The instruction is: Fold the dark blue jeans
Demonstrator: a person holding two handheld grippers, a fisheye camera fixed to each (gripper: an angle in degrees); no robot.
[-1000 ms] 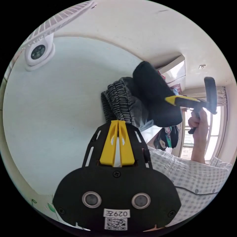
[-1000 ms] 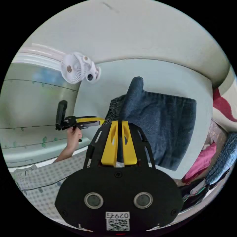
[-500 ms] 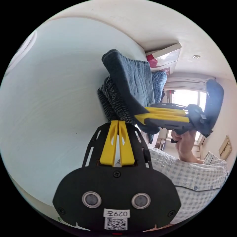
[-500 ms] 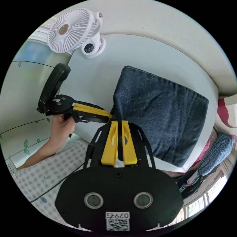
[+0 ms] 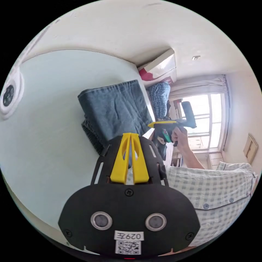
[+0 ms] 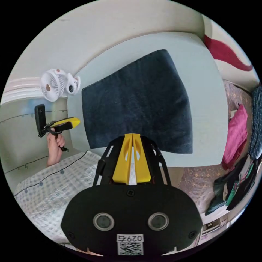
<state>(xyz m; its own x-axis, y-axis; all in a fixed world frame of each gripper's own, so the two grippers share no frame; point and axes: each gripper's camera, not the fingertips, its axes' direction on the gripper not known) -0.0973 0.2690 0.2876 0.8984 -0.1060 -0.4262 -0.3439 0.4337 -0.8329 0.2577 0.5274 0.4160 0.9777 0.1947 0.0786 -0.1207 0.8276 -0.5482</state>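
The dark blue jeans (image 6: pixel 136 101) lie folded into a flat rectangle on the pale blue table (image 6: pixel 207 109). In the left gripper view the jeans (image 5: pixel 117 109) show a gathered waistband layer under their left edge. My right gripper (image 6: pixel 132 135) is shut, with no cloth between its jaws, just short of the near edge. My left gripper (image 5: pixel 130 135) is shut and empty too, by the near corner. Each gripper appears in the other's view, held in a hand: the left gripper (image 6: pixel 73 122) beside the jeans' left edge, the right gripper (image 5: pixel 152 125) off their right corner.
A white clip fan (image 6: pixel 53 84) stands at the table's far left corner. Pink cloth (image 6: pixel 234 131) and a heap of dark clothes (image 6: pixel 240 180) lie right of the table. A blue checked garment (image 5: pixel 161 98) and a window (image 5: pixel 204 120) are beyond. The person's checked shirt (image 5: pixel 213 191) is close by.
Both grippers have let go of the jeans and drawn back. The lifted fold now lies flat on the table as a rectangle. Both cameras have swung.
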